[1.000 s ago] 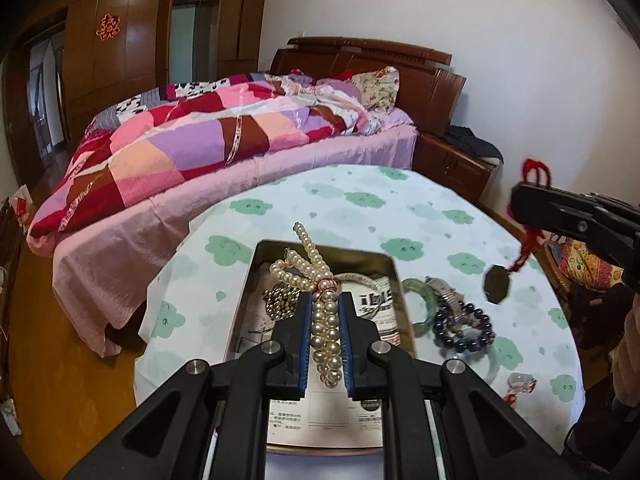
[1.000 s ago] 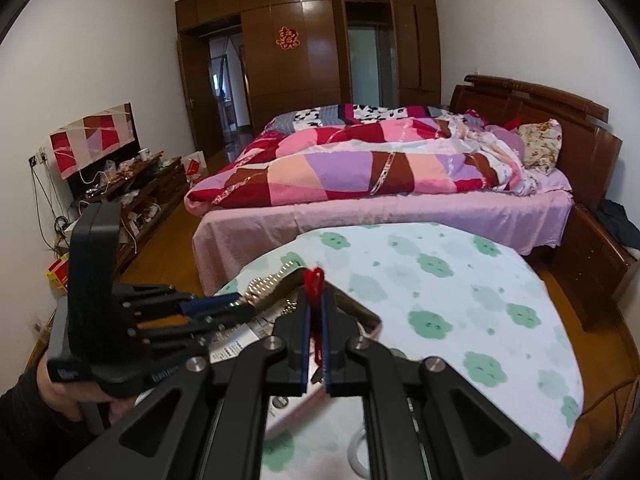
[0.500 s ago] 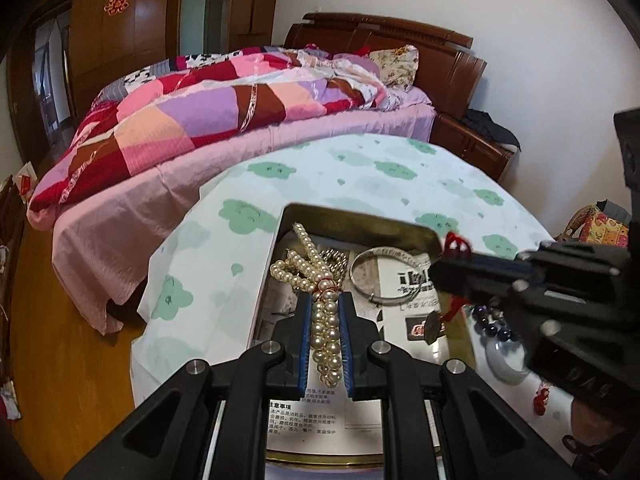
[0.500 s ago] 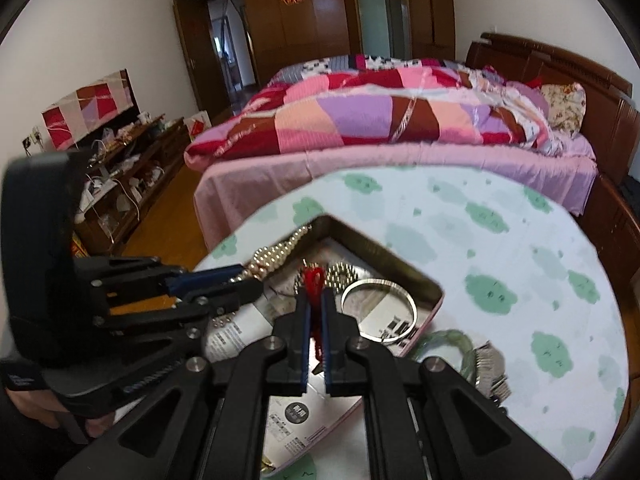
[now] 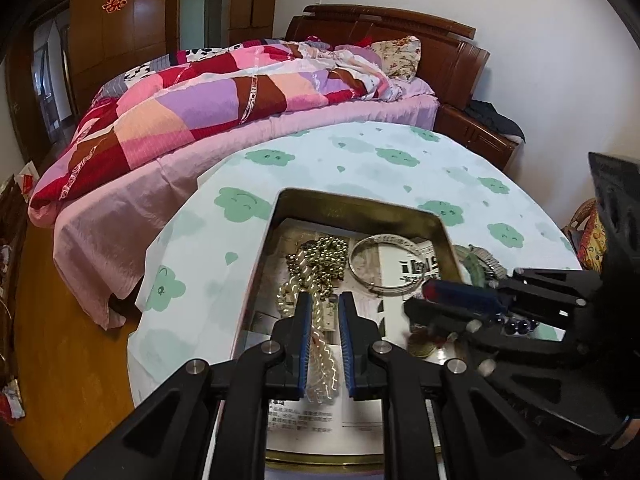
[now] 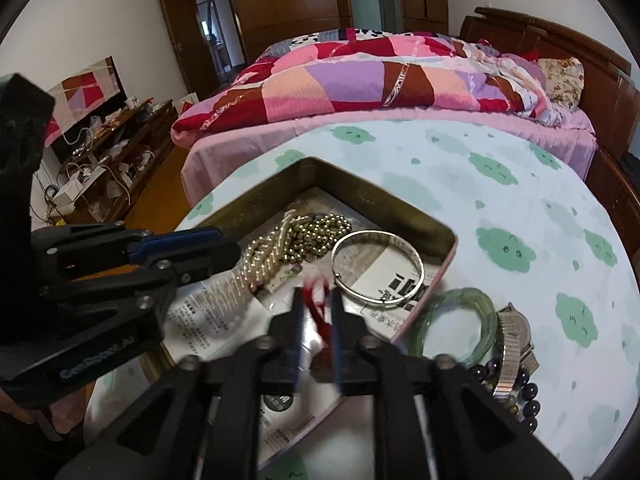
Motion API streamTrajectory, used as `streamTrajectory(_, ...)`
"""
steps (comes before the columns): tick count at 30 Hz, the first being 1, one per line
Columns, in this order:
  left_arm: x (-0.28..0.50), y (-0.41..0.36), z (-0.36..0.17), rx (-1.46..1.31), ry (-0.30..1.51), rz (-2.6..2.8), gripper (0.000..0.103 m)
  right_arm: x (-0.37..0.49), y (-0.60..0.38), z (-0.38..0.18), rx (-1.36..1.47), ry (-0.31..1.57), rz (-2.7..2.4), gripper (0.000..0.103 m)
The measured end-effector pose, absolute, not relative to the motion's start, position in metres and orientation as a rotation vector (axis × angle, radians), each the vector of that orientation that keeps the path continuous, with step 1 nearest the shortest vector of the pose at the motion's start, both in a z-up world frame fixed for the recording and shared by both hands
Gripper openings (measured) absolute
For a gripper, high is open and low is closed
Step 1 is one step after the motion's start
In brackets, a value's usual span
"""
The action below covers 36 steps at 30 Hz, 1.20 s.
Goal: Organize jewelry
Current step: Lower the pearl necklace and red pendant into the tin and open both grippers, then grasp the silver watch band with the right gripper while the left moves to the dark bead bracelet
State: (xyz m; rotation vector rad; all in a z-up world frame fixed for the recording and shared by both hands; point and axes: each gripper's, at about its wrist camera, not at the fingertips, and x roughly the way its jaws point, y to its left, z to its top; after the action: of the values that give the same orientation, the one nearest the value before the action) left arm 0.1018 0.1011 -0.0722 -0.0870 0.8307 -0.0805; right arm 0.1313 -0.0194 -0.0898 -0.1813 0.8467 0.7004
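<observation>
An open gold tin (image 5: 360, 204) (image 6: 360, 196) on the table holds a gold bead chain (image 5: 324, 256) (image 6: 320, 232) and a silver bangle (image 5: 384, 264) (image 6: 378, 268). My left gripper (image 5: 324, 300) (image 6: 234, 254) hangs over the tin, its jaws opening. A blurred pearl necklace (image 5: 320, 344) (image 6: 260, 260) slips loose between them, its far end on the tin's floor. My right gripper (image 6: 316, 292) (image 5: 420, 300) is low over the tin's right side with its jaws opening. A red cord (image 6: 320, 308) hangs free between them, and its brown pendant (image 5: 424, 346) is below.
The tin sits on a round table with a cloud-print cloth (image 5: 400, 156). Right of the tin lie a green bangle (image 6: 456, 328), a metal watch (image 6: 514, 340) and a dark bead bracelet (image 6: 524, 400). A bed (image 5: 240, 96) stands just beyond the table.
Both grippers came down over the tin, and the right one moved in beside the left. Both pairs of jaws parted, so the pearls and the red cord hang loose.
</observation>
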Motion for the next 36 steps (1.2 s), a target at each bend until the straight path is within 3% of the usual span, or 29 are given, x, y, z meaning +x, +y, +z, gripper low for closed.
streamTrajectory(1, 0.101, 0.1, -0.07, -0.085, 0.827, -0.078, 0.028, 0.132, -0.022, -0.089, -0.169, 0.842, 0.698, 0.047)
streamTrajectory(2, 0.099, 0.1, -0.068, -0.081, 0.818, -0.062, 0.042, 0.131, -0.026, -0.088, -0.157, 0.833, 0.694, 0.052)
streamTrajectory(3, 0.098, 0.1, -0.066, -0.082, 0.808, -0.045, 0.05, 0.131, -0.03, -0.087, -0.152, 0.826, 0.687, 0.051)
streamTrajectory(4, 0.096, 0.102, -0.064, -0.092, 0.796, -0.039, 0.065, 0.13, -0.036, -0.084, -0.139, 0.817, 0.693, 0.051)
streamTrajectory(5, 0.094, 0.102, -0.063, -0.105, 0.786, -0.042, 0.07, 0.128, -0.042, -0.082, -0.132, 0.812, 0.688, 0.053)
streamTrajectory(17, 0.083, 0.063, -0.062, -0.054, 0.77, -0.042, 0.07, 0.136, -0.162, -0.099, -0.03, 0.852, 0.419, 0.057)
streamTrajectory(28, 0.086, 0.04, -0.077, -0.045, 0.799, -0.033, 0.07, 0.161, -0.128, -0.109, -0.114, 0.872, 0.48, 0.055)
streamTrajectory(30, 0.086, 0.041, -0.075, -0.048, 0.796, -0.033, 0.07, 0.165, -0.124, -0.116, -0.122, 0.891, 0.488, 0.045)
streamTrajectory(31, 0.086, 0.042, -0.075, -0.056, 0.794, -0.035, 0.07, 0.167, -0.122, -0.118, -0.131, 0.895, 0.489, 0.033)
streamTrajectory(34, 0.087, 0.04, -0.074, -0.057, 0.796, -0.041, 0.07, 0.169, -0.123, -0.12, -0.131, 0.902, 0.502, 0.019)
streamTrajectory(36, 0.088, 0.038, -0.073, -0.051, 0.796, -0.05, 0.07, 0.168, -0.126, -0.117, -0.124, 0.891, 0.504, 0.018)
